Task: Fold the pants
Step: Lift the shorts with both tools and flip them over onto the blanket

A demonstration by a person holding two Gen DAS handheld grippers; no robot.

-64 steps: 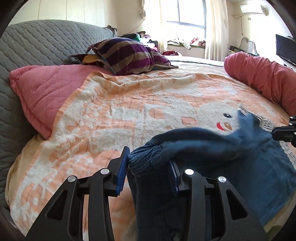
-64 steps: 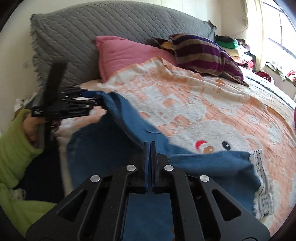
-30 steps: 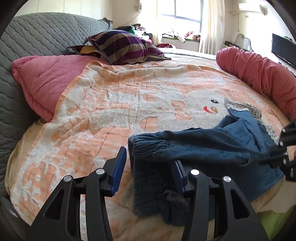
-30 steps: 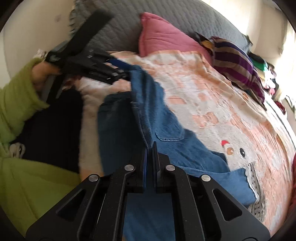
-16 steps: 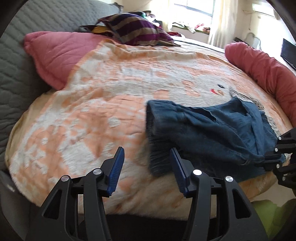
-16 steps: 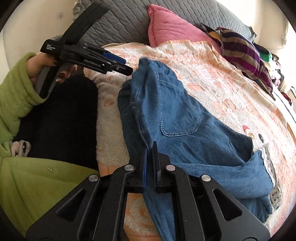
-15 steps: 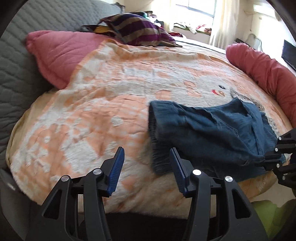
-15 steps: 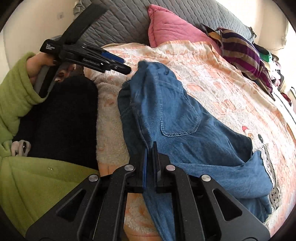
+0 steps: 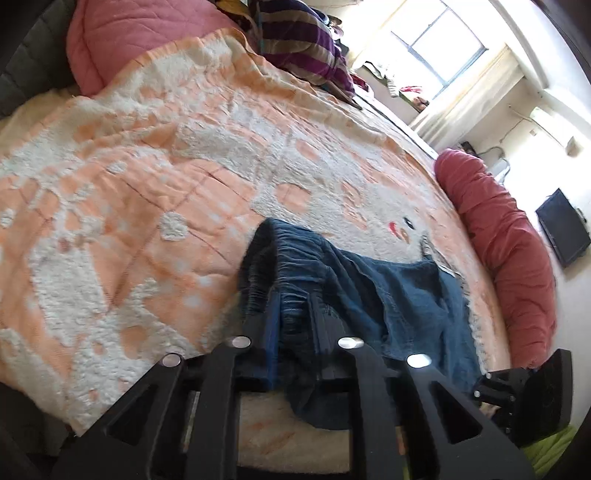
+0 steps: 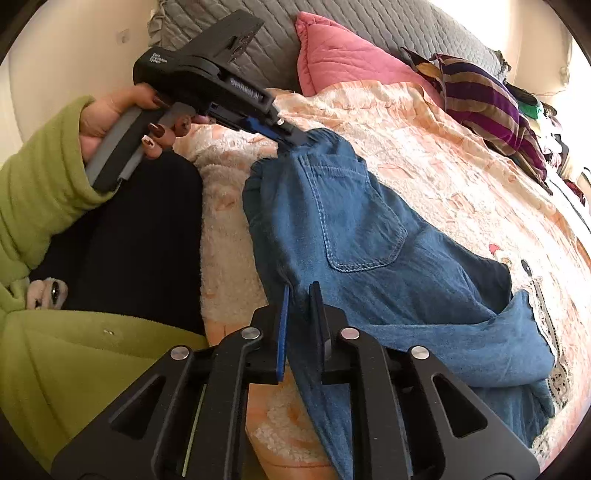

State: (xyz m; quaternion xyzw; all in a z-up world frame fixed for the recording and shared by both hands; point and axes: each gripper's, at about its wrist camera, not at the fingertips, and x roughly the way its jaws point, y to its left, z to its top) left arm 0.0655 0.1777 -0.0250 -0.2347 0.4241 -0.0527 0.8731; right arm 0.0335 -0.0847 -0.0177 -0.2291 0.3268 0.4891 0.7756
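Blue denim pants [image 10: 369, 251] lie on the near edge of the bed, back pocket up, one leg with a lace hem to the right. In the left wrist view the pants [image 9: 388, 295] show their gathered waistband nearest me. My left gripper [image 9: 293, 314] is shut on the waistband; it also shows in the right wrist view [image 10: 291, 138], pinching the waistband corner. My right gripper [image 10: 299, 295] has its jaws a little apart with the pants' edge between them.
An orange and white fleece blanket [image 9: 147, 184] covers the bed. A pink pillow [image 10: 343, 55], a striped pillow [image 10: 487, 103] and a grey headboard [image 10: 369, 22] are at the far end. A red bolster [image 9: 509, 251] lies along the far side.
My left gripper, open and off the pants half a second ago, has moved in and closed on the waistband. My right gripper's jaws have opened slightly.
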